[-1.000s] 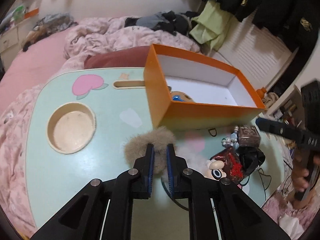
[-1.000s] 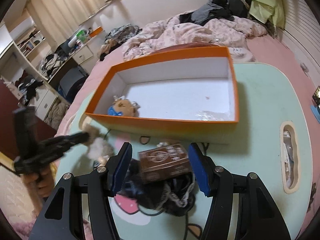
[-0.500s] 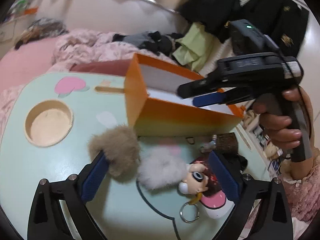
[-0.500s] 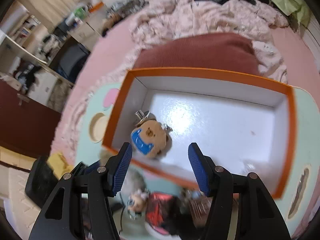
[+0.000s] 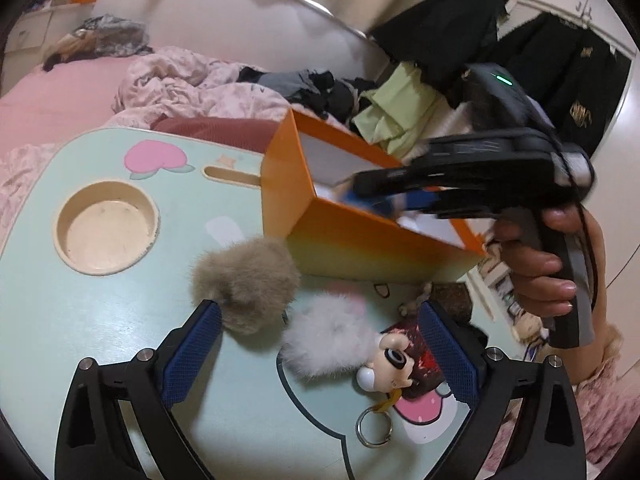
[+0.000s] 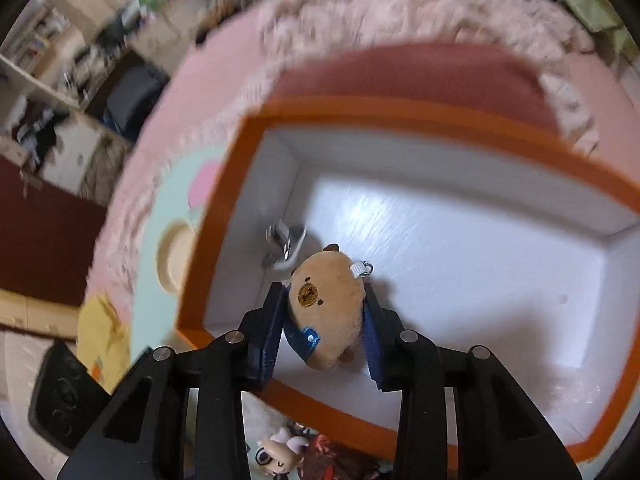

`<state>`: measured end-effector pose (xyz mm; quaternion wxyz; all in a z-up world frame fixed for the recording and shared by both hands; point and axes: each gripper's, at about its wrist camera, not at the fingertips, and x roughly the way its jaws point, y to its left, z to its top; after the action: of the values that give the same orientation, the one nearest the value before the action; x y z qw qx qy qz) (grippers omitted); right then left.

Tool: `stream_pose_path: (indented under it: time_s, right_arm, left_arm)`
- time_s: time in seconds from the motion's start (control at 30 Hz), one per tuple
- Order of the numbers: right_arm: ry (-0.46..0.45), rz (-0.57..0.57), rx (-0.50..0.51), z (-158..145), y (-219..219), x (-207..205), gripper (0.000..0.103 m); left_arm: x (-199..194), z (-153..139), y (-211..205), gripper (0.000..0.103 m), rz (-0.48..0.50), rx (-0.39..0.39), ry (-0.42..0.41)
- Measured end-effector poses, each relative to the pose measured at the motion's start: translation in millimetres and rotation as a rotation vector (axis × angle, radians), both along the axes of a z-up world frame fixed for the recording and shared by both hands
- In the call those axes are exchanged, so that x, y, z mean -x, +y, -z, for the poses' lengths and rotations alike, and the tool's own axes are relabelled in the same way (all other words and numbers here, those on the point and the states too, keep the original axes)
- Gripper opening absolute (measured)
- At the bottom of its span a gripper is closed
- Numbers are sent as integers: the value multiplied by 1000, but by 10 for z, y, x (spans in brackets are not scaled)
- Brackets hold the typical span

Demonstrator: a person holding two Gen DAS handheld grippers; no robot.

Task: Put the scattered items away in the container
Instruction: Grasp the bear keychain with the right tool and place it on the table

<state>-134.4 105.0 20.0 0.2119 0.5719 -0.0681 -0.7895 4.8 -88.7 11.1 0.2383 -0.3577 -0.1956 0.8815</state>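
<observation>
Container: open orange cardboard box with white inside [image 5: 360, 240] standing on the mint-green counter with cartoon prints [image 5: 100, 320].
Right gripper [image 6: 326, 320]: reaching down into the box; jaws closing, with the tan plush bear keychain in a blue outfit [image 6: 326, 300] between the blue pads, which touch its sides.
Right hand [image 5: 540, 272]: wrapped round the gripper's black handle, seen from the left wrist view.
Left gripper [image 5: 320, 344]: jaws wide apart above the counter, clamped on nothing.
Loose items: brown fur pompom [image 5: 244, 280] just beside the left pad; white fur pompom [image 5: 332, 340] and a big-eyed doll-head keychain with metal ring [image 5: 388, 364] between the pads, on the counter.
Counter detail: round beige cup recess [image 5: 106, 232] well left of the box.
</observation>
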Motion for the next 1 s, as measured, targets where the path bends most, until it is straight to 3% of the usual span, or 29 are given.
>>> stream_pose_path:
  time_s: [0.1,0.23,0.4,0.53,0.63,0.7,0.77,0.87,1.0]
  right_arm:
    - [93,45,69,-337,338,-186,38]
    - [143,29,113,-567,568,-502,38]
    - [87,-50,117,-344,481,-811,40]
    - [43,-89,95,-74,293,-891,42]
    - [82,-57,75,-69,297,-893,43]
    - [151,-21,63,-168,373,-924,54]
    - [205,9,97,-272,490,-989,64]
    - [233,42,188,-362,717,-1085,65]
    - [245,70,208,-383,910,-1161,65]
  left_arm:
    - [40,14,-62,99,2,-53,-24]
    - [98,-22,-143,99,-3,-155,-48]
    - [127,-345,-134,99,-25,-145,-9]
    - [232,-801,50,94,-19,18,26]
    - [433,-1125,399,71,53,257,33]
    - [593,-1208,660,57,103,409,15]
    - [764,-1171,853,44,141,528,-30]
    - [1078,-961,1046,21,188,625,-163]
    - [1360,-675,1129,12,166,711,-277]
